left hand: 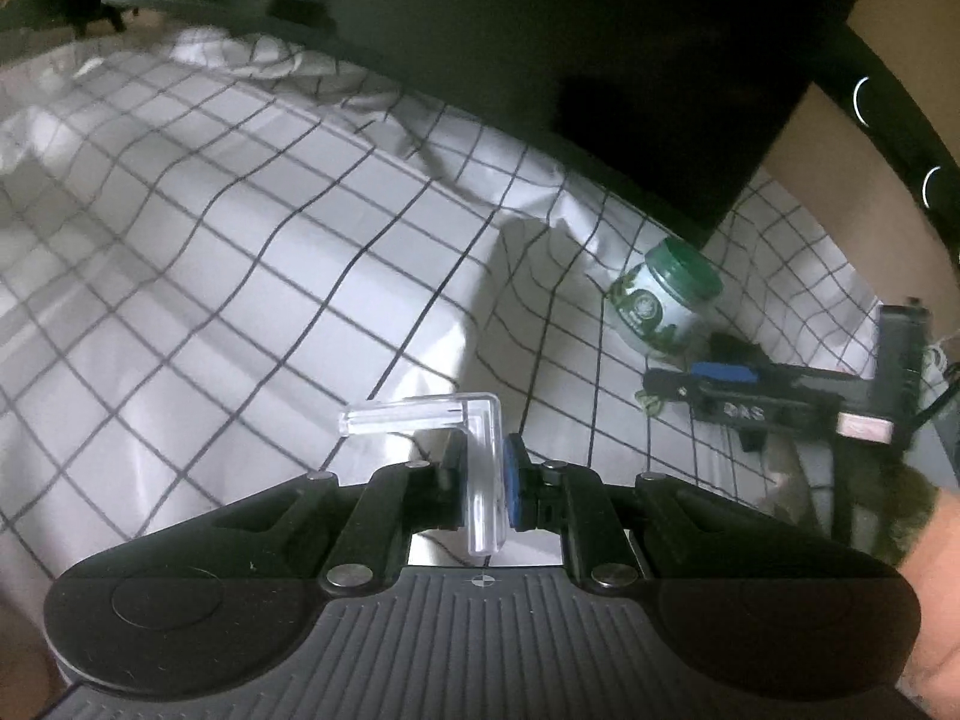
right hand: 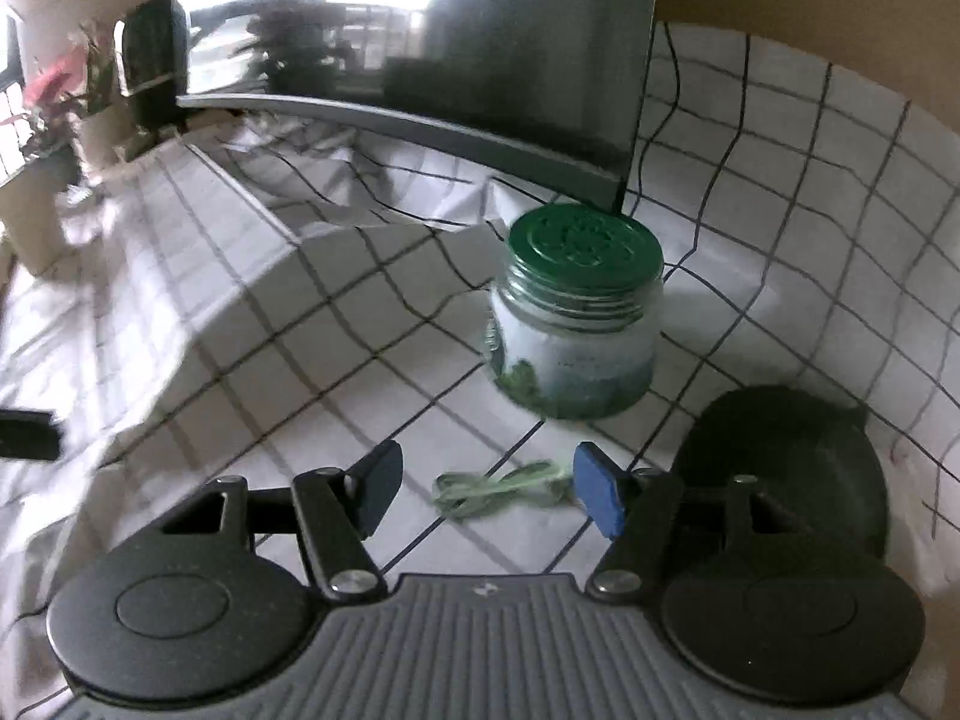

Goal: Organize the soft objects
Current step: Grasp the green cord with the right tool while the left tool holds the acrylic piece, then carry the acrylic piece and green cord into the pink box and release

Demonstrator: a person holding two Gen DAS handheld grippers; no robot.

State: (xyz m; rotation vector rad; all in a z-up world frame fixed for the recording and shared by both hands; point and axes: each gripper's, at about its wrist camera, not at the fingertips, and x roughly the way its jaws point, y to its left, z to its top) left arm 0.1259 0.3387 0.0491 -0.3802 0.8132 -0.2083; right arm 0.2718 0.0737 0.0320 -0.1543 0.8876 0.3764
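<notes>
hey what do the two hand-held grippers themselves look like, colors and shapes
Both are black with a grey ribbed centre plate, two round black discs at the sides, and silver pivot bolts on black linkage arms. The right hand-held gripper carries blue pads on its fingertips. The left hand-held gripper shows one blue pad.

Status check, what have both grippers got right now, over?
Left gripper shut on clear corner guard. Right gripper open around green rubber bands on checked cloth. Green-lidded jar just beyond.
</notes>
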